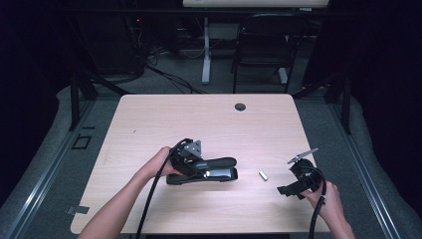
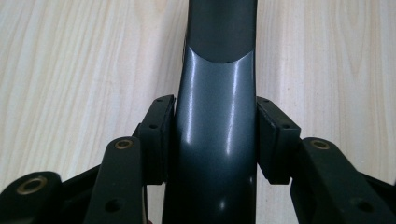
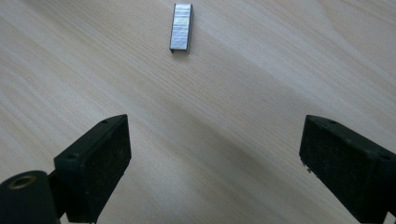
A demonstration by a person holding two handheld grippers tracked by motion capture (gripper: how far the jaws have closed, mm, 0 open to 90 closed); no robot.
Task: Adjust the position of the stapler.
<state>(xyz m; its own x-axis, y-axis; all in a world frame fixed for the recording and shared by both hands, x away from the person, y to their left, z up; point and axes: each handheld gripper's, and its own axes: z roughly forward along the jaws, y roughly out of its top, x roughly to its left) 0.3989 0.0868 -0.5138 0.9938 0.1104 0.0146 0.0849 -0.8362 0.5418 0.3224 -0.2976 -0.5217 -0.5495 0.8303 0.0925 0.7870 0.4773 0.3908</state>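
Note:
A black and dark grey stapler (image 1: 219, 169) lies on the pale wooden table (image 1: 199, 119), left of centre, pointing right. My left gripper (image 1: 196, 167) is shut on its rear end. In the left gripper view both pads (image 2: 158, 135) press the sides of the stapler's glossy grey body (image 2: 219, 56). A short silver strip of staples (image 1: 263, 175) lies on the table to the stapler's right. My right gripper (image 1: 288, 178) hovers just right of that strip and stands open. In the right gripper view its jaws (image 3: 222, 163) are wide apart over bare wood, with the staple strip (image 3: 181, 27) ahead of them.
A round cable hole (image 1: 240, 106) sits near the table's far edge. Beyond the table stand a dark chair (image 1: 263, 45) and a white desk leg (image 1: 205, 50). Cables trail from both grippers toward the near edge.

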